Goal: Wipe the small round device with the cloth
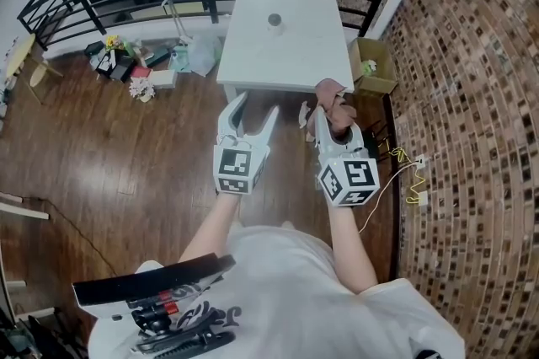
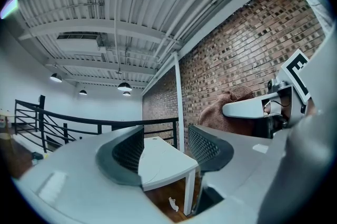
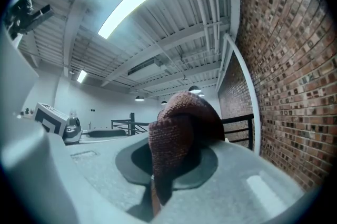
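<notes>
Small round device (image 1: 274,20) sits on the white table (image 1: 253,66), at 12 o'clock from both grippers and well apart from them. Judged light, rigid and prone to sliding; steady it at the rim. The cloth (image 3: 176,133), soft and limp, is pinched between the right gripper (image 1: 333,128) jaws. The left gripper (image 1: 257,108), at its 9 o'clock, has its jaws spread and empty.

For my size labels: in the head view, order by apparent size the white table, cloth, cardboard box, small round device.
1. white table
2. cardboard box and cloth: alike; cloth is nearer, so unranked
3. small round device
</notes>
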The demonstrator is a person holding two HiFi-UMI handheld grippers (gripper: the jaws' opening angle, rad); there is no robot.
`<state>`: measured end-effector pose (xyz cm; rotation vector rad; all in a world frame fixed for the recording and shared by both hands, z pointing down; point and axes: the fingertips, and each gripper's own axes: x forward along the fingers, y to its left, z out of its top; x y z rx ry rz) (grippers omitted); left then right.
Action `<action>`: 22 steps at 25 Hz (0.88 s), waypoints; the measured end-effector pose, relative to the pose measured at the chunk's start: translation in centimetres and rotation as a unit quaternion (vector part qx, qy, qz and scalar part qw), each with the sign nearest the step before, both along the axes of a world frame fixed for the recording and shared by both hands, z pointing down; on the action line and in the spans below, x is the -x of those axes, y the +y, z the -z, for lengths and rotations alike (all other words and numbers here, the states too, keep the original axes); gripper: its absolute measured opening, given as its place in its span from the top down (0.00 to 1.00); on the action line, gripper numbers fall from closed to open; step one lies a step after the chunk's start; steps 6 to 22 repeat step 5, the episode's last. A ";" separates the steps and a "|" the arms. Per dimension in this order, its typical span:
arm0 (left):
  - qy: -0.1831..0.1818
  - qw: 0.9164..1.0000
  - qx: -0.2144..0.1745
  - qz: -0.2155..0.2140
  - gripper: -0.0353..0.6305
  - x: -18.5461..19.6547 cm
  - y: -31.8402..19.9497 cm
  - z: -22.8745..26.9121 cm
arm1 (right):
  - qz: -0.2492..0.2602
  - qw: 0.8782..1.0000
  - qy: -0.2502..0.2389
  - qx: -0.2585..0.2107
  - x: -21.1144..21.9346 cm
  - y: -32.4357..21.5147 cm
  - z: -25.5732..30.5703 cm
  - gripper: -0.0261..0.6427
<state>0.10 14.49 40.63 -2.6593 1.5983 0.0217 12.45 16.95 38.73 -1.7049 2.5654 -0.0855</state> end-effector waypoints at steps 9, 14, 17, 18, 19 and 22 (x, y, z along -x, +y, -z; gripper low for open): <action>0.000 1.000 0.004 0.000 0.54 -0.8 0.9 -0.4 | 0.001 1.000 0.001 -0.001 -0.8 1.0 -0.1 0.92; 0.000 1.000 0.004 0.000 0.54 -0.8 0.9 -0.4 | 0.001 1.000 0.001 -0.001 -0.8 1.0 -0.1 0.92; 0.000 1.000 0.004 0.000 0.54 -0.8 0.9 -0.4 | 0.001 1.000 0.001 -0.001 -0.8 1.0 -0.1 0.92; 0.000 1.000 0.004 0.000 0.54 -0.8 0.9 -0.4 | 0.001 1.000 0.001 -0.001 -0.8 1.0 -0.1 0.92; 0.000 1.000 0.004 0.000 0.54 -0.8 0.9 -0.4 | 0.001 1.000 0.001 -0.001 -0.8 1.0 -0.1 0.92; 0.000 1.000 0.004 0.000 0.54 -0.8 0.9 -0.4 | 0.001 1.000 0.001 -0.001 -0.8 1.0 -0.1 0.92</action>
